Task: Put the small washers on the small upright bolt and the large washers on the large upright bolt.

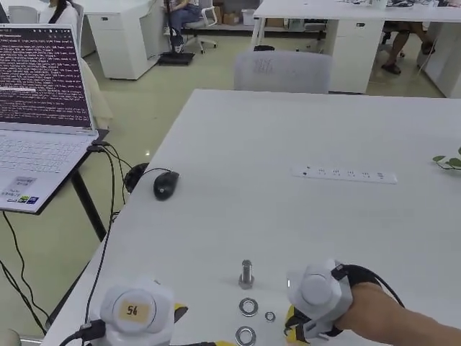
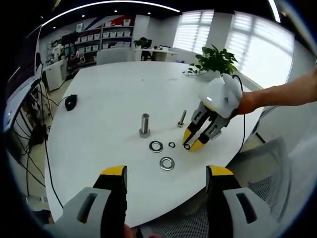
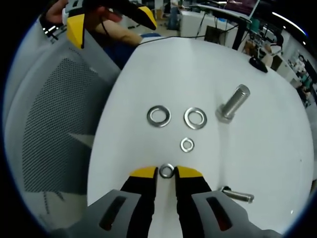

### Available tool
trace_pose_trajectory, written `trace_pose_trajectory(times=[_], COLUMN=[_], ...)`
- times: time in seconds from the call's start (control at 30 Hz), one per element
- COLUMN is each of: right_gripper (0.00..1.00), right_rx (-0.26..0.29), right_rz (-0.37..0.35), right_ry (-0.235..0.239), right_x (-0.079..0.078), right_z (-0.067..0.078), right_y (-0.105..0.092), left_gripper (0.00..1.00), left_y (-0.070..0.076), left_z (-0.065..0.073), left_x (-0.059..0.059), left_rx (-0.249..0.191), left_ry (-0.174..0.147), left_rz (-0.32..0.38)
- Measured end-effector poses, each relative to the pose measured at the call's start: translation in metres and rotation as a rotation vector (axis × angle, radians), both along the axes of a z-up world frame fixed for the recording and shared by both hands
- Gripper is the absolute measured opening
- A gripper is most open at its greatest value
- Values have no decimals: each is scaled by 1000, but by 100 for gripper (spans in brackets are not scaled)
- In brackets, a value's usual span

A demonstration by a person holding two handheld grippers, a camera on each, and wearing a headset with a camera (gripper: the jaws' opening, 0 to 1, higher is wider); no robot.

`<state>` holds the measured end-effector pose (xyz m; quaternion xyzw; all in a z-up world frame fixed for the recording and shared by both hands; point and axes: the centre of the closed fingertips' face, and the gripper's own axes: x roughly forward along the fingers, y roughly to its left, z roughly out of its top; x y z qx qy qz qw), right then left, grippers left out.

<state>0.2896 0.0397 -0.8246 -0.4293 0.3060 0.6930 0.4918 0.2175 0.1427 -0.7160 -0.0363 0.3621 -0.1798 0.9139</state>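
Pinching a small washer (image 3: 166,170) by its rim, the right gripper (image 3: 166,174) has its jaws nearly closed on it. Just beside stands the small upright bolt (image 3: 237,195); I would keep the washer level and centre its hole over the tip before releasing. Farther off, the left gripper (image 2: 166,171) hangs wide open, empty.

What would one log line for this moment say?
right gripper: shut on small washer | left gripper: open, hovering | large washers: loose
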Motion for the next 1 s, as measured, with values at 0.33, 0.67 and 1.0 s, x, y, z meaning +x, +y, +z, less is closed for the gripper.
trace_pose_trajectory(times=[0.33,0.67,1.0], right_gripper=[18,13,13], right_rx=[-27,1,49], right_rz=[72,-40,-156], right_ry=[-41,18,53], right_x=[-1,2,6], right_z=[0,3,2], right_y=[-3,-2,-4], left_gripper=[64,64,64], left_y=[1,0,3], left_z=[0,3,0], left_x=[0,2,-2], left_rx=[1,5,6], left_ry=[1,-7,0], left_rz=[1,-3,8])
